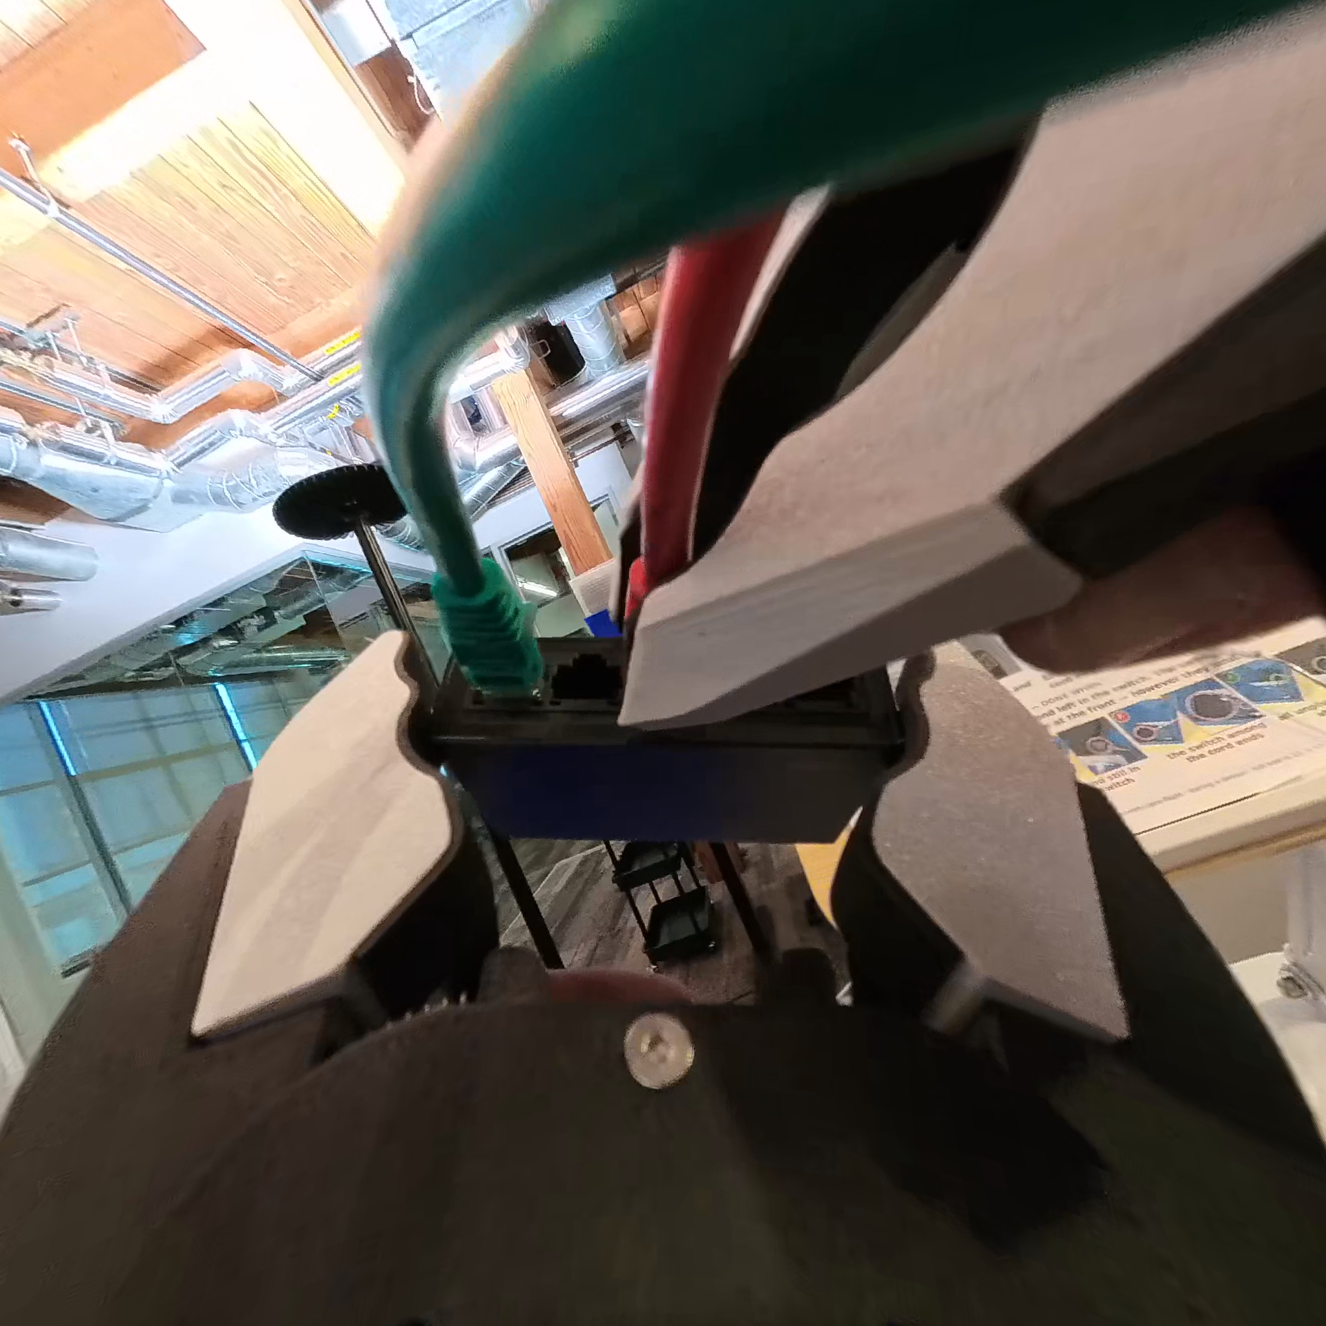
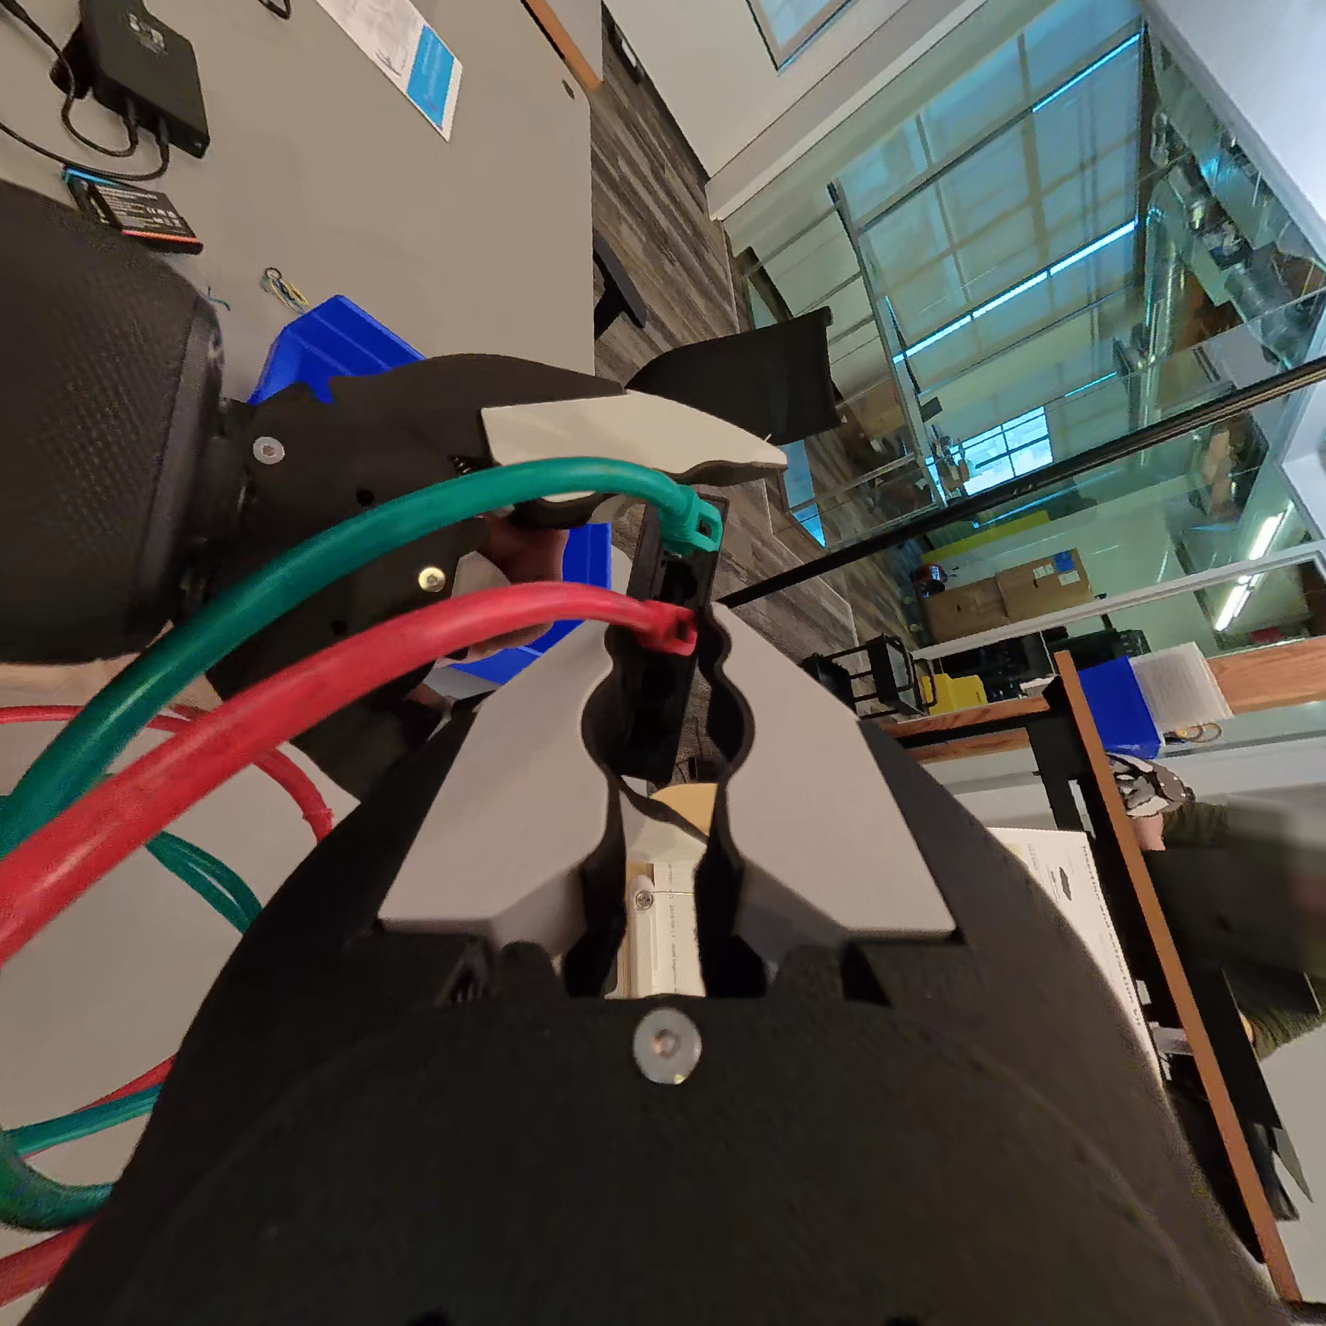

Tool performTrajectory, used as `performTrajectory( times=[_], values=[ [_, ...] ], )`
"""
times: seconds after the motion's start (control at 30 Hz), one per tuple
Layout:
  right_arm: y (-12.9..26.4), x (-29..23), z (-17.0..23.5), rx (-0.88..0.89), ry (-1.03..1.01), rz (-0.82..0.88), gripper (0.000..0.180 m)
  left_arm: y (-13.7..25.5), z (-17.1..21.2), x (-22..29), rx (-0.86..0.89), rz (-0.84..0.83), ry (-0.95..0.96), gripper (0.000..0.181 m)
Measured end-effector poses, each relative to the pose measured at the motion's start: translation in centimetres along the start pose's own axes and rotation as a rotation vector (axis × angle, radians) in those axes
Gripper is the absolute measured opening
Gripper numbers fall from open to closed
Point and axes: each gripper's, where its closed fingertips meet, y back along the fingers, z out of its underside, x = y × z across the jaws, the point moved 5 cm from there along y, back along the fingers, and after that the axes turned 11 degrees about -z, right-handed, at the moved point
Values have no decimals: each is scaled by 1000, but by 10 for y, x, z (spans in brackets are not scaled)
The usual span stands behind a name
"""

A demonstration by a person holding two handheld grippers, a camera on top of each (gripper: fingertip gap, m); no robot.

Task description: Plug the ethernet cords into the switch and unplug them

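Note:
In the left wrist view my left gripper (image 1: 660,710) is shut on the switch (image 1: 646,782), a black and blue box held in the air by its two ends. The green cord's plug (image 1: 491,638) sits in the leftmost port, and the port beside it (image 1: 588,678) is empty. My right gripper's finger (image 1: 825,574) covers the following ports, with the red cord (image 1: 674,430) running between its fingers. In the right wrist view my right gripper (image 2: 667,631) is shut on the red plug (image 2: 674,635) at the switch (image 2: 660,717). The green plug (image 2: 692,524) is seated above it.
Both cords trail in loops over the grey table (image 2: 430,215). On it are a blue bin (image 2: 330,344), a black box with cables (image 2: 136,79) and a paper sheet (image 2: 409,57). An instruction sheet (image 1: 1148,717) lies to the right. A person (image 2: 1220,897) sits at the far desk. Less than 4 cm separates the two grippers' tips.

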Motion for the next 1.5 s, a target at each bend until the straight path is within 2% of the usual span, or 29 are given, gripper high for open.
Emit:
performTrajectory(
  times=[0.63,0.77,0.97,1.23,1.43,1.5],
  values=[
    [3,-2,1,-34,-17,28,12,1,-2,0,3,-8,8,121],
    [3,-3,1,-51,-14,3,11,2,-2,1,7,-13,11,120],
    [2,1,4,-16,-113,-71,10,1,1,2,-19,-9,5,121],
    [1,-5,2,-101,-14,61,10,0,3,4,-37,26,60,121],
    [4,0,10,29,-218,-14,10,0,4,9,-56,46,23,121],
    [4,-2,13,11,-207,0,10,-1,7,12,-66,65,22,121]
  ],
)
